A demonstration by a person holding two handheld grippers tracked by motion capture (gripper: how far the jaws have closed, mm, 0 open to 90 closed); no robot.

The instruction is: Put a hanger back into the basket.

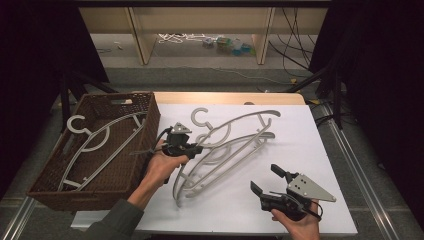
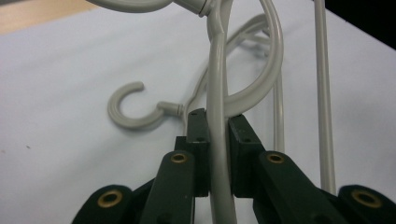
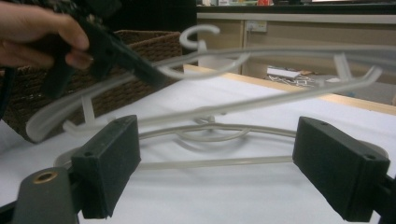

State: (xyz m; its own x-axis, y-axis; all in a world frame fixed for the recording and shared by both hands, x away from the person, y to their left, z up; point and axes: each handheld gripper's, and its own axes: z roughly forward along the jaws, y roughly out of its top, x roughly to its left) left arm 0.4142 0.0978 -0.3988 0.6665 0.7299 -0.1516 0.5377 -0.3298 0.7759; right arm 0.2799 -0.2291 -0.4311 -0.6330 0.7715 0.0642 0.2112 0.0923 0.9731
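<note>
My left gripper (image 1: 197, 148) is shut on the thin rod of a grey plastic hanger (image 1: 243, 118) near the middle of the white table. In the left gripper view the jaws (image 2: 218, 126) pinch that rod (image 2: 217, 93). The right gripper view shows this hanger (image 3: 280, 100) raised and blurred, with a hand on the left gripper. A second grey hanger (image 3: 210, 162) lies flat beneath it, and its hook (image 2: 126, 114) rests on the table. My right gripper (image 1: 265, 176) stands open at the front right, with its pads (image 3: 107, 163) wide apart and nothing between them.
A brown wicker basket (image 1: 75, 197) stands at the table's left edge with another grey hanger (image 1: 95, 140) lying in it. Beyond the table are wooden shelf legs (image 1: 140, 35), cables and small items on the floor. Dark stands flank the table.
</note>
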